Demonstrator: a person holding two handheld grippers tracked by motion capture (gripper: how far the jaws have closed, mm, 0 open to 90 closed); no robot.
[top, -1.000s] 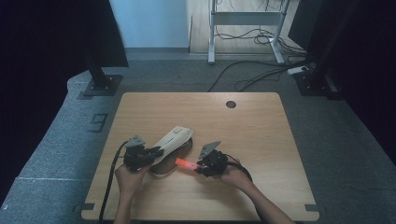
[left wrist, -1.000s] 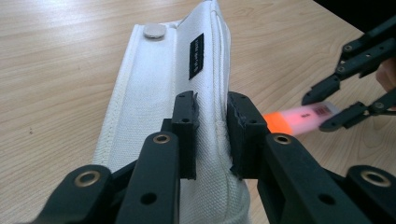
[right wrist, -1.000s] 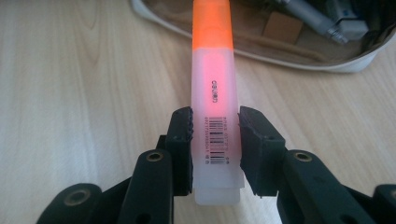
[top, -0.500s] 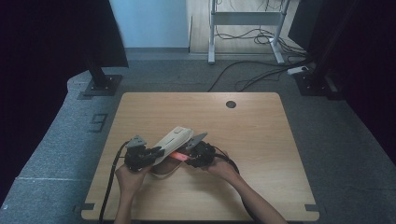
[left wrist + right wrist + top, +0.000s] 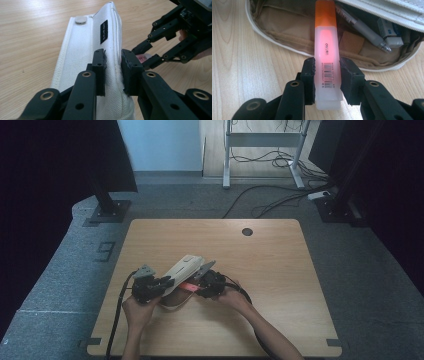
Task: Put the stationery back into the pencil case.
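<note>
A white fabric pencil case (image 5: pixel 184 269) lies open on the wooden table (image 5: pixel 280 270), its tan lining (image 5: pixel 294 27) showing. My left gripper (image 5: pixel 113 62) is shut on the case's raised white lid (image 5: pixel 105 37), holding it up. My right gripper (image 5: pixel 327 68) is shut on an orange highlighter (image 5: pixel 325 47) with a barcode on its barrel; the orange cap end reaches over the case's opening. In the high view the left gripper (image 5: pixel 167 282) and the right gripper (image 5: pixel 196 289) meet at the case, with the highlighter (image 5: pixel 187 286) between them. A grey pen (image 5: pixel 367 30) and a white eraser (image 5: pixel 389 31) lie inside.
The table has a round cable hole (image 5: pixel 247 231) near its far edge. A cable (image 5: pixel 120 305) trails from the left gripper off the near edge. Beyond the table are grey carpet, a stand base (image 5: pixel 107 212) and loose floor cables (image 5: pixel 270 202).
My right gripper has carried the highlighter leftward up to the case's opening. The left gripper keeps holding the lid in the same place.
</note>
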